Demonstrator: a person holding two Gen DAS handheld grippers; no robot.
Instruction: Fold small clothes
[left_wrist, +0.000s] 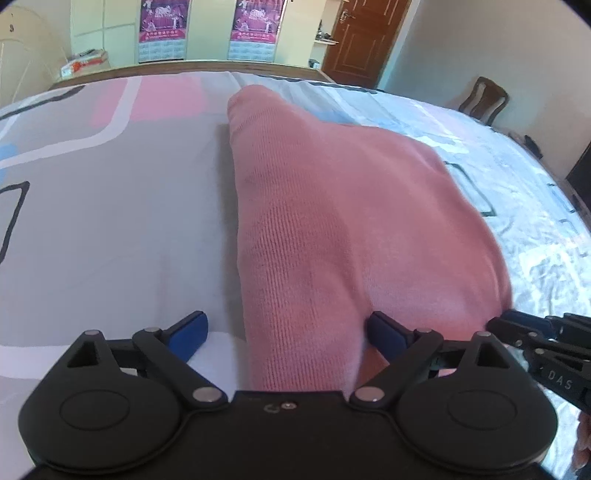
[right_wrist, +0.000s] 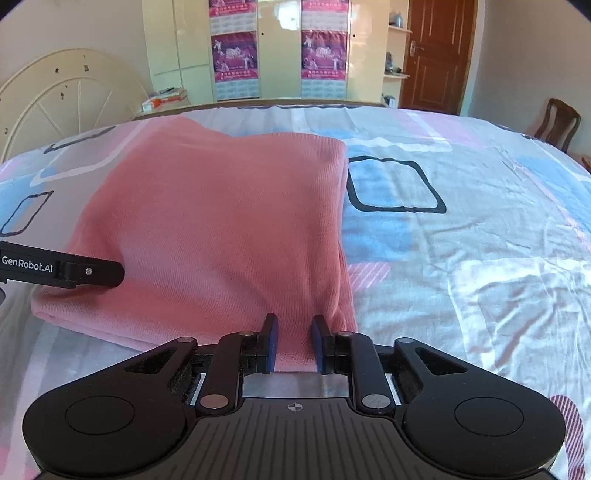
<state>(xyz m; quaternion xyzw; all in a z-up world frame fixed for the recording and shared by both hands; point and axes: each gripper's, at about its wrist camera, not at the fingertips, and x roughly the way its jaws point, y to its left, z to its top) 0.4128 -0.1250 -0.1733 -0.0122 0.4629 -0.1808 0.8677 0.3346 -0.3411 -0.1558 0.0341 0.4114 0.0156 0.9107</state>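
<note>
A patterned bed carries the pink garment, already folded into a thick pad whose long axis runs away from both tools. Its near hem lies directly ahead of them. The left gripper stands wide apart, straddling the near left corner. The right gripper is narrowed around the near right corner, apparently pinching it. No containers are visible.

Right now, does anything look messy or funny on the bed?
Nothing stands out. The pink garment lies folded and fairly neat on the patterned bedsheet; the sheet is only a little wrinkled. Both grippers sit at its near edge.
</note>
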